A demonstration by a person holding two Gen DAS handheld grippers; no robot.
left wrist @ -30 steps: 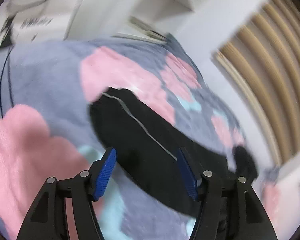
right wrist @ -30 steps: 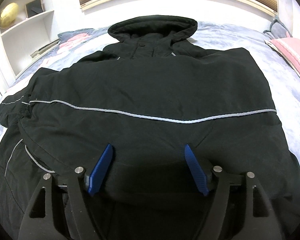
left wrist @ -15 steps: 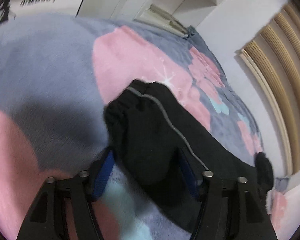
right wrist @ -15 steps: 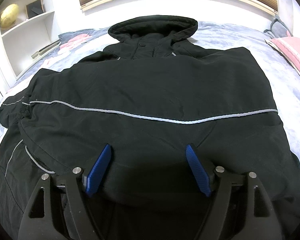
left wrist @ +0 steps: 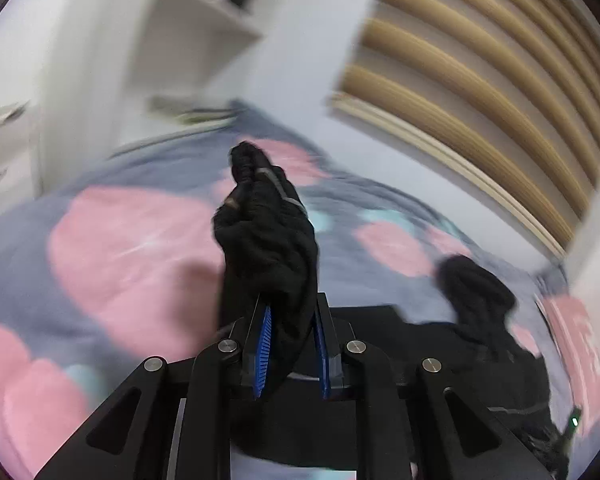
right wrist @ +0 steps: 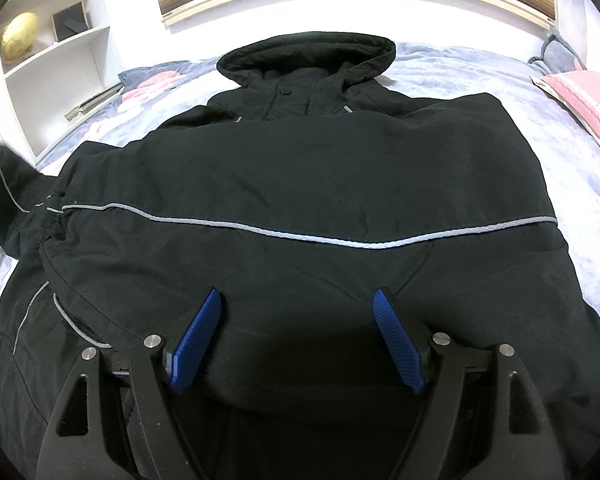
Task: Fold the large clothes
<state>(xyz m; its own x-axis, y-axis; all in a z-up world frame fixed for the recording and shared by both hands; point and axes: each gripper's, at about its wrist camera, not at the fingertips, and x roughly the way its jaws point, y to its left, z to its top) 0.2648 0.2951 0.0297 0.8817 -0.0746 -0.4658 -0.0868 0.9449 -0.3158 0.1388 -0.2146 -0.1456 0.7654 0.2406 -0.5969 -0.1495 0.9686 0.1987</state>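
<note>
Now, starting at your left side, your left tongs are closed tight on the cuff end of the jacket's left sleeve, and the black cloth stands up in a bunch between the blue pads, lifted above the bed. In the right wrist view the same sleeve rises at the far left edge, above the blanket. The picture from this side is blurred, so I cannot tell how much cloth sits inside the grip.

Moving to the middle, the black hooded jacket lies flat on the bed, with the hood at the far end and a grey reflective line across the body.

On the right, your right tongs are wide open and hold nothing; they hover low over the near part of the jacket.

I judge that this jacket is thick and padded, so it is rather heavy and soft, and the smooth outer fabric may slip between the pads. It will not keep a sharp crease. Take it at seams, cuffs or the hem, where the cloth is doubled, and take a deep bite. The sleeve may drag the body with it when you carry it across.
</note>
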